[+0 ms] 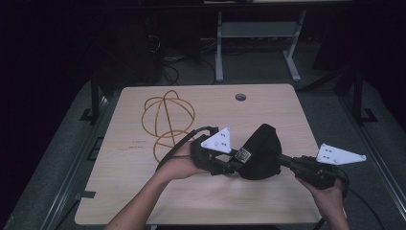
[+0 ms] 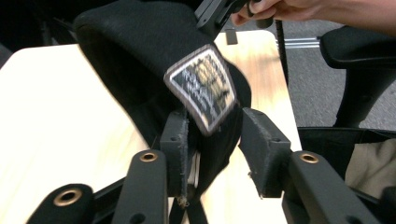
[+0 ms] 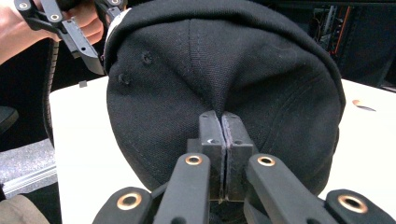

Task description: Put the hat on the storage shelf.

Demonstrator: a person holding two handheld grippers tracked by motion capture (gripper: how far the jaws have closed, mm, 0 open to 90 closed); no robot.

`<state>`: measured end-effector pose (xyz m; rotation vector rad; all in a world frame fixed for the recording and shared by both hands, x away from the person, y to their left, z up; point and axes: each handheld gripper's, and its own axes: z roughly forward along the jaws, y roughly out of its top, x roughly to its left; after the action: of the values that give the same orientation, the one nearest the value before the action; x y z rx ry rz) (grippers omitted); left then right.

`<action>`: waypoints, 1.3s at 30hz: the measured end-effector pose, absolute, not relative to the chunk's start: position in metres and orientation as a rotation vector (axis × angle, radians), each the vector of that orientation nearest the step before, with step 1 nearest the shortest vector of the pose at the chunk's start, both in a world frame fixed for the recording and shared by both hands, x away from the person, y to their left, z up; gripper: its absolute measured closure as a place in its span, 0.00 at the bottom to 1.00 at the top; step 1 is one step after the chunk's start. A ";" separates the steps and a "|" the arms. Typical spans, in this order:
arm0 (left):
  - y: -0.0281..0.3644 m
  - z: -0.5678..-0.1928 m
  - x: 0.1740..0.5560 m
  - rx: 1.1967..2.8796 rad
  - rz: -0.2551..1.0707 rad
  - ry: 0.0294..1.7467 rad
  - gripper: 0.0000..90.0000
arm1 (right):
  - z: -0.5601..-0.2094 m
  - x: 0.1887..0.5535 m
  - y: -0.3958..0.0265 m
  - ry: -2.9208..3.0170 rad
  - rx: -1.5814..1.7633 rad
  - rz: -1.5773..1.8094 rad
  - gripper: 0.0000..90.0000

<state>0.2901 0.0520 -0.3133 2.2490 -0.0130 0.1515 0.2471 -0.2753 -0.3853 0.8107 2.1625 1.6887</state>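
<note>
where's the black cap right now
In the high view the black cap sits right of the table's middle, between the left gripper and right gripper.

Light wood-grain table (image 1: 268,201) with rounded corners, on a grey floor (image 1: 330,110). A round grommet hole (image 1: 241,97) sat near the far edge, right of centre. A gold wire stand (image 1: 167,118), made of thin loops, lay on the far left part of the top. A black cap (image 1: 261,151) rested on the tabletop right of centre, near the near half, well apart from the wire stand. Rest of the surface was bare wood.
</note>
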 end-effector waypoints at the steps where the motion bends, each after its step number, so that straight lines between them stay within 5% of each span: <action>1: 0.052 -0.313 0.290 2.249 0.152 -0.013 0.67 | -0.385 0.247 -0.275 2.162 0.811 1.689 0.99; 39: 0.125 -0.396 0.270 2.218 0.198 0.198 0.56 | -0.317 0.281 -0.263 2.215 0.806 1.522 0.99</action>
<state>0.2700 0.1247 -0.3957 2.2175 0.1984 0.1975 0.2807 -0.2631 -0.3168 0.8065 2.2149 1.5225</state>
